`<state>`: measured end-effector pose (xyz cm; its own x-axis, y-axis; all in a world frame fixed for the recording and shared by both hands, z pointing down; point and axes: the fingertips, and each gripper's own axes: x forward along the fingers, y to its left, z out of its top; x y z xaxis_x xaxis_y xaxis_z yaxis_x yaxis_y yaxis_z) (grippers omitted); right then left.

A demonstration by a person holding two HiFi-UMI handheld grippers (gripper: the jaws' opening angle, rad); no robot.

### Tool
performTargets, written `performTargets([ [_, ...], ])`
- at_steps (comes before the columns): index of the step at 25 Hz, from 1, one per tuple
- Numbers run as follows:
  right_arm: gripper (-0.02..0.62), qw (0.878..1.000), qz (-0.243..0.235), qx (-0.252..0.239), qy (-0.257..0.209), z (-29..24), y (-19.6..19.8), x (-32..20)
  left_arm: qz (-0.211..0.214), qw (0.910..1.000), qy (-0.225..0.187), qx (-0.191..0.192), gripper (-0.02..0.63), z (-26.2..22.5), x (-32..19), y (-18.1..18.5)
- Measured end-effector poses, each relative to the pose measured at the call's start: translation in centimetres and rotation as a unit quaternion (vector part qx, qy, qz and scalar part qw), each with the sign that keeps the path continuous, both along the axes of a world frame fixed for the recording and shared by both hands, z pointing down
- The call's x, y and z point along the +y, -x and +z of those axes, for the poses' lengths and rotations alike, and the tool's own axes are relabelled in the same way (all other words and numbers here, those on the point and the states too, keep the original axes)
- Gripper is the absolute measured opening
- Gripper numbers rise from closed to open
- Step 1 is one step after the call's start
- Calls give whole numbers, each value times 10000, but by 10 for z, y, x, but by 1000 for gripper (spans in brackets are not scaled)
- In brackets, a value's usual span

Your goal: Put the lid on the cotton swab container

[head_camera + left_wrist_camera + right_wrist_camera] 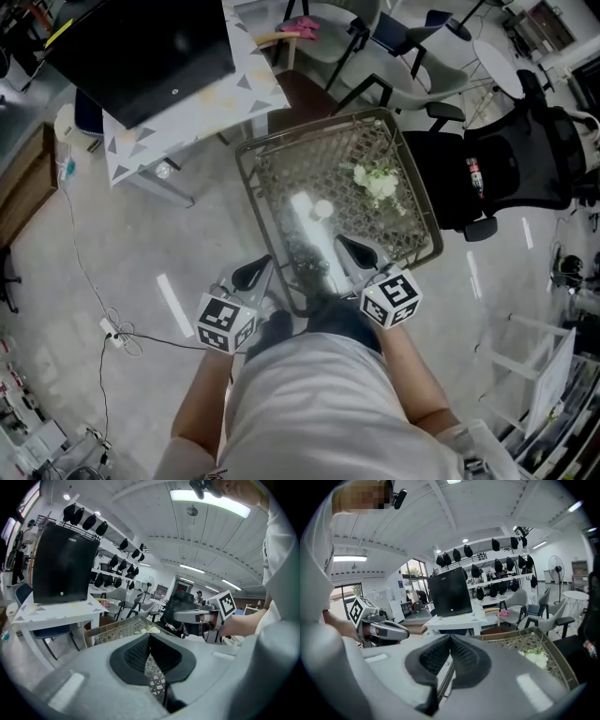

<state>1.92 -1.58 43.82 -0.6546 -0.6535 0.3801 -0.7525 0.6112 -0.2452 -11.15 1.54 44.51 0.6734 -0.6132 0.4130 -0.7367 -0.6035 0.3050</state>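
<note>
Left gripper: lower middle, jaws were closed, empty
Right gripper: beside it, closed too, empty
Basket: sat frame center

Black office chair beside wire-mesh table

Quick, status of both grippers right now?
Left gripper: closed, holding nothing.
Right gripper: closed, holding nothing.

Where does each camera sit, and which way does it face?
Head view: on the person's head, facing down at the wire basket; shirt, arms, left gripper, right gripper show.
Left gripper view: rides that gripper, faces the monitor over shut jaws; right gripper shows.
Right gripper view: likewise; left gripper shows.
All share the wire basket.
</note>
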Motion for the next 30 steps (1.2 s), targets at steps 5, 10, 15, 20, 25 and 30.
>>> performTargets([
  [5,3,9994,-172,-12,293,26,-17,-26,-159,9993,323,-75,9,24,-24,-20],
  [10,3,9976,-369,112,575,60,-34,-49,-270,9971,693,-178,9,54,-42,-37],
  [15,3,9941,-573,298,871,99,-52,-69,-417,9928,1010,-484,9,95,-58,-47],
  [20,4,9886,-821,487,1166,140,-66,-88,-503,9877,1242,-806,9,130,-70,-55],
  [25,3,9814,-1080,567,1482,175,-71,-99,-801,9781,1579,-1092,9,166,-82,-53],
  [30,3,9740,-1270,688,1743,209,-73,-107,-1040,9661,1974,-1299,9,204,-90,-51],
])
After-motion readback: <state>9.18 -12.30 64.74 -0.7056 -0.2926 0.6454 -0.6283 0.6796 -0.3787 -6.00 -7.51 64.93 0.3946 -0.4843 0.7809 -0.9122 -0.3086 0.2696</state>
